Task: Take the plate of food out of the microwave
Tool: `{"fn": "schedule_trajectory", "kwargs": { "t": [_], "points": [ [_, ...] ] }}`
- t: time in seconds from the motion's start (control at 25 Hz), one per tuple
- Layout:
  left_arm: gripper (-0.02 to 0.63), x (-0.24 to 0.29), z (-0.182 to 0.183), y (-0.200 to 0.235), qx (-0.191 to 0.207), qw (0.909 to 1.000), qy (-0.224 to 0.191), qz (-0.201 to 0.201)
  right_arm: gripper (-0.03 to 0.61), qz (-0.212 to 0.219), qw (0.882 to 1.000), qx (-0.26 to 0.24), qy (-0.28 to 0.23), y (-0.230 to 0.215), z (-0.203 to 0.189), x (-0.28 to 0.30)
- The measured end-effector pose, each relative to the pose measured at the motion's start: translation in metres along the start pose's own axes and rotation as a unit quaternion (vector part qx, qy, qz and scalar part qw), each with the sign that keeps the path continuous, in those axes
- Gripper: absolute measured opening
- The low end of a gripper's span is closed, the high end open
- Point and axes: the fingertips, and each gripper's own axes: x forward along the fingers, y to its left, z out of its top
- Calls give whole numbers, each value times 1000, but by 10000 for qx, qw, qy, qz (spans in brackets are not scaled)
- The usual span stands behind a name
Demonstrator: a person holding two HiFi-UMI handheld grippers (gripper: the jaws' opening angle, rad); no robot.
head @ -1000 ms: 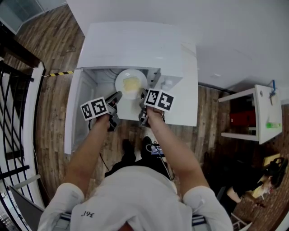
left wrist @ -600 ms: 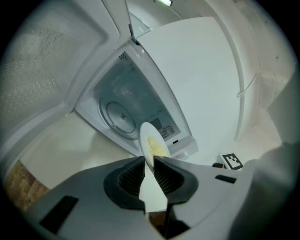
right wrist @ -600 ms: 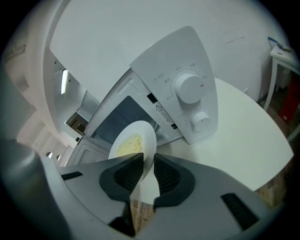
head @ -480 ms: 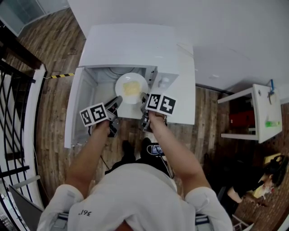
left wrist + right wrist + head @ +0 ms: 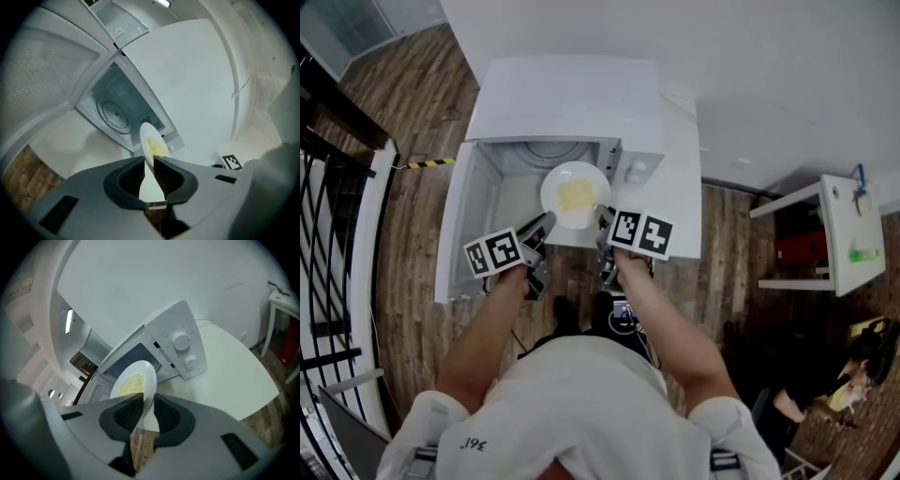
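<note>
A white plate [image 5: 575, 194] with pale yellow food [image 5: 576, 196] hangs in front of the open white microwave [image 5: 572, 103], over the white table. My left gripper [image 5: 540, 228] is shut on the plate's near-left rim, and my right gripper [image 5: 602, 217] is shut on its near-right rim. In the left gripper view the plate [image 5: 151, 149] stands edge-on between the ribbed pads, with the empty microwave cavity and its turntable [image 5: 114, 114] behind. In the right gripper view the plate [image 5: 132, 384] sits clamped between the pads in front of the control panel [image 5: 178, 350].
The microwave door [image 5: 455, 223] swings open to the left. The white table [image 5: 680, 211] extends right of the microwave. A black railing [image 5: 328, 244] stands far left, a white shelf unit [image 5: 830, 234] far right. A person sits at the bottom right [image 5: 825, 398].
The plate has come out of the microwave cavity toward me, held by both grippers, and both hands have drawn back with it.
</note>
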Motion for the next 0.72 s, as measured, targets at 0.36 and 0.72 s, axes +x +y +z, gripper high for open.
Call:
{"fn": "schedule_trajectory", "kwargs": {
  "t": [0.36,0.72],
  "points": [
    [60,-18,-10,-33,-1,9997,18,-227,72,125,9998,15,-140,8,-2,-37],
    [60,-31,-1,-62,183,9989,-59,-422,72,303,9987,-135,-375,27,14,-63]
  ]
}}
